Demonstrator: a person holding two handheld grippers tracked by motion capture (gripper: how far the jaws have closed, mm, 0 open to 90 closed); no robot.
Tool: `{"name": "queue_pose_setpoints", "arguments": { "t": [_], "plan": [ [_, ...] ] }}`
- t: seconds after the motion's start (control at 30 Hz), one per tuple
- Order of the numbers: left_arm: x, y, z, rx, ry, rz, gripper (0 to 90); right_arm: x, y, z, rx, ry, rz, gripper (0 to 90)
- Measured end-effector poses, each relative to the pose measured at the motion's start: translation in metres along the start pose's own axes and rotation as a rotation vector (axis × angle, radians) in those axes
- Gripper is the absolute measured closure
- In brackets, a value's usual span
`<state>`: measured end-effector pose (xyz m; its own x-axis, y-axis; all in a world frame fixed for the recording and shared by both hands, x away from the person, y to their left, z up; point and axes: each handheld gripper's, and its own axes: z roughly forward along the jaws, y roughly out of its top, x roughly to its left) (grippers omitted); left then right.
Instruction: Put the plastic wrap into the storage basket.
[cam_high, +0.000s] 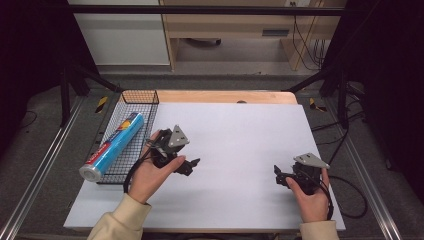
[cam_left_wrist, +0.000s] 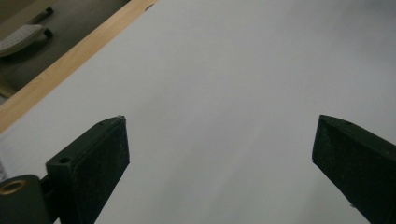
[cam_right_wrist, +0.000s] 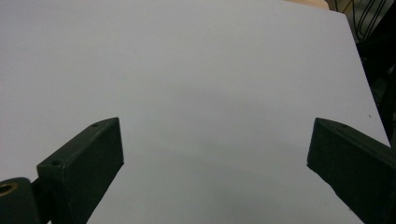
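The left tool (cam_high: 192, 165) hovers over the white desk (cam_high: 240, 135) near its left edge, jaws spread wide with nothing between them; in the left gripper view they frame bare white surface and the wooden far edge (cam_left_wrist: 70, 58). The right tool (cam_high: 278, 176) sits near the right near corner, jaws likewise wide apart and empty. A black wire basket (cam_high: 135, 100) stands at the desk's left edge, just beside the left hand (cam_high: 150, 175). A blue roll of wrap (cam_high: 112, 146) lies in it, its near end poking over the rim.
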<state>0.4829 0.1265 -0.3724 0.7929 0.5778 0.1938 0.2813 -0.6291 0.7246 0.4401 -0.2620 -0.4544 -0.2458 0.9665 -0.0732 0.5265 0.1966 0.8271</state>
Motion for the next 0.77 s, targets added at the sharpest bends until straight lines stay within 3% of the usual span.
{"name": "queue_pose_setpoints", "arguments": {
  "t": [0.2,0.37,0.5,0.57,0.67,0.77],
  "plan": [
    [-0.008,-0.014,0.038,0.016,-0.108,0.030,4.1,0.000,-0.004,-0.003,0.011,-0.009,-0.010,4.3],
    [-0.013,-0.029,0.060,0.035,-0.139,0.035,4.4,-0.005,-0.009,-0.001,0.040,-0.019,0.016,5.4],
    [-0.015,-0.039,0.062,-0.051,-0.090,0.010,5.4,-0.012,-0.013,0.001,0.049,-0.021,0.041,6.5],
    [-0.014,-0.041,0.059,-0.067,-0.087,0.004,5.5,-0.014,-0.014,0.005,0.057,-0.011,0.045,6.6],
    [-0.015,-0.050,0.048,-0.119,-0.041,-0.007,5.3,-0.014,-0.015,0.012,0.065,0.003,0.026,6.8],
    [-0.015,-0.059,0.039,-0.131,-0.026,-0.021,5.3,-0.013,-0.016,0.017,0.037,0.028,0.006,6.5]
  ]
}}
